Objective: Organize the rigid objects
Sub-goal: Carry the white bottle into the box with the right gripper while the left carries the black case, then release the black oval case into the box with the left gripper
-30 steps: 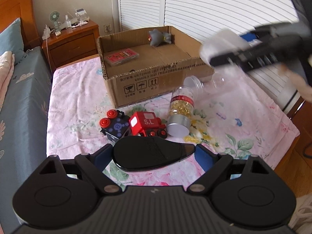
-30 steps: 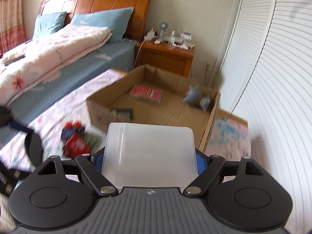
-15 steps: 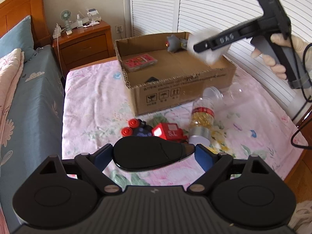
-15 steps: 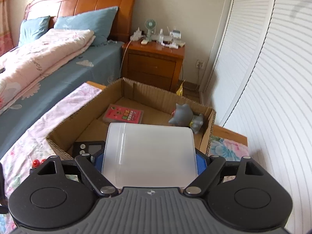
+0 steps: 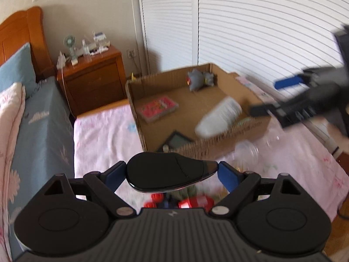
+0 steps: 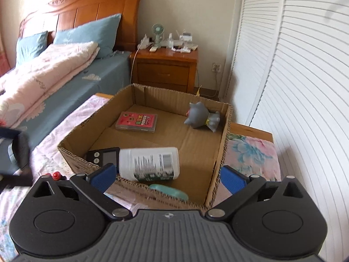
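My left gripper (image 5: 172,174) is shut on a glossy black oval object (image 5: 165,174), held above the floral sheet just short of the cardboard box (image 5: 218,147). My right gripper (image 6: 169,176) hovers over the box's near wall with its jaws opening; the pads press on nothing. The white bottle (image 6: 150,163) lies on its side free of them, down in the box, and appears blurred in the left wrist view (image 5: 218,120). In that view the right gripper (image 5: 272,96) reaches in from the right.
In the box lie a pink card pack (image 6: 137,122), a grey toy figure (image 6: 202,118), a black scale (image 6: 103,156) and a teal item (image 6: 169,191). A red toy train (image 5: 196,203) and clear jar (image 5: 246,150) rest on the sheet. The nightstand (image 6: 165,69) stands behind.
The right gripper opened and let the white bottle drop into the box. The left gripper rose and moved toward the box with the black object still held.
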